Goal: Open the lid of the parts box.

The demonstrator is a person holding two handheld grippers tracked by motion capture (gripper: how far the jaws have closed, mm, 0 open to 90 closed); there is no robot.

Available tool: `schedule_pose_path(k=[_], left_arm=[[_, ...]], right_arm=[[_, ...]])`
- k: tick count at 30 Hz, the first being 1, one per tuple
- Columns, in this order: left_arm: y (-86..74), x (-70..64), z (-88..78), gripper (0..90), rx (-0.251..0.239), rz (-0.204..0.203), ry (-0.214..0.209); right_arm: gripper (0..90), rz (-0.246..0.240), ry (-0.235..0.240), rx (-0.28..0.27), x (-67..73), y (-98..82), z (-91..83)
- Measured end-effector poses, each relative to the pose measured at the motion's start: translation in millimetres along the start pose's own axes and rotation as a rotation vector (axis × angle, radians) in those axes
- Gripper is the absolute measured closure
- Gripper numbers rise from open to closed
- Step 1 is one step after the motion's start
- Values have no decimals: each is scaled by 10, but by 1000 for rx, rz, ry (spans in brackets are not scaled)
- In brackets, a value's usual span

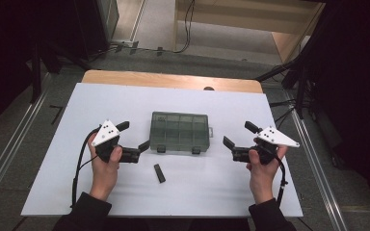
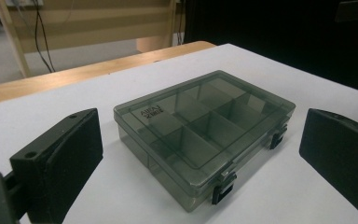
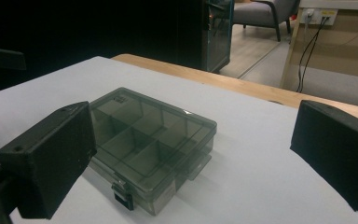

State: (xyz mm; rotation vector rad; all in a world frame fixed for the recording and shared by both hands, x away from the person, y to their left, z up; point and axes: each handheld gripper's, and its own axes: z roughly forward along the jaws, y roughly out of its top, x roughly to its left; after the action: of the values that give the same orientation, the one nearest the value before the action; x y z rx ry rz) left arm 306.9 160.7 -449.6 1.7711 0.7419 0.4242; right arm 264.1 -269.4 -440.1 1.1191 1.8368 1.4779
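organizer box [image 1: 179, 132] between both grippers

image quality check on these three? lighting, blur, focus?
High view: table evenly lit, surroundings dark, box and black stick a bit soft. Left gripper view: box sharp, near jaws soft, room dim. Right gripper view: box fairly sharp, jaws blurred, background brighter at upper right.

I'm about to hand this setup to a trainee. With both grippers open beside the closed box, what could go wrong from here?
1. The compartment box lies loose on the smooth white table; pushing one latch could slide it unless the other gripper braces it.
2. The small black piece lies near the left gripper and could get knocked.
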Motion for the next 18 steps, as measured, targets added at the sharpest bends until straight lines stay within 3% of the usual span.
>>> schedule_pose_path(k=[5, 10, 11, 15, 17, 18], left_arm=[[32, 30, 100, 0, 10, -29, 1], [58, 51, 185, 17, 28, -34, 1], [53, 64, 220, 57, 31, -40, 3], [44, 86, 276, 68, 48, -35, -1], [48, 104, 287, 163, 47, -46, 5], [49, 117, 286, 164, 48, -49, -2]], right_arm=[[0, -3, 12, -1, 39, 45, 107], [0, -20, 37, 11, 76, 93, 244], [0, -25, 41, 19, 78, 101, 297], [0, -20, 71, 46, 68, 84, 385], [0, -27, 76, 65, 67, 61, 425], [0, -30, 79, 75, 70, 48, 439]])
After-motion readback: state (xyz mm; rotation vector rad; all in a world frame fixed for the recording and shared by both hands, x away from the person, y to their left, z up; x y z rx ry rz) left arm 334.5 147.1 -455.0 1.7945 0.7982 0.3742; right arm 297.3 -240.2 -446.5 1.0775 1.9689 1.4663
